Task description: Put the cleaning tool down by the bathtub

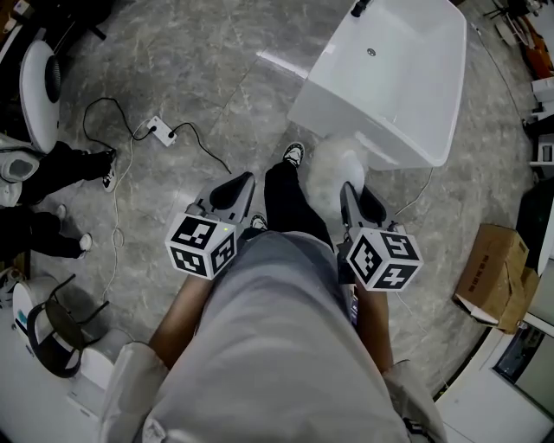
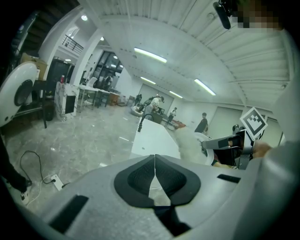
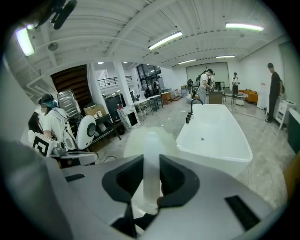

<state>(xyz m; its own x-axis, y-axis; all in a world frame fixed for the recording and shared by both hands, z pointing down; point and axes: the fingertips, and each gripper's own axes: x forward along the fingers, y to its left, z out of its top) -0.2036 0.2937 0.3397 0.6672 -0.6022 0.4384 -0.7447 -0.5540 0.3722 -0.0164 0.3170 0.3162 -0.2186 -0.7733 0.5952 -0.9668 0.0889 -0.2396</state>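
The cleaning tool has a fluffy white head [image 1: 336,166] on a pale translucent handle [image 3: 151,173]. My right gripper [image 1: 351,192] is shut on that handle, and the head sticks out ahead of the jaws [image 3: 140,140]. The white bathtub [image 1: 381,130] stands on the grey floor just ahead and to the right, with the tool's head close to its near corner. My left gripper [image 1: 242,182] is held level beside the right one; its pads meet at the tips [image 2: 154,158] with nothing between them. In the left gripper view the bathtub [image 2: 152,138] and the tool's head [image 2: 190,143] lie ahead.
A black faucet [image 1: 359,9] sits at the tub's far end. A power strip with a cable [image 1: 160,131] lies on the floor to the left, near another person's legs [image 1: 61,164]. A cardboard box [image 1: 493,272] is at the right. My own feet are just before the tub.
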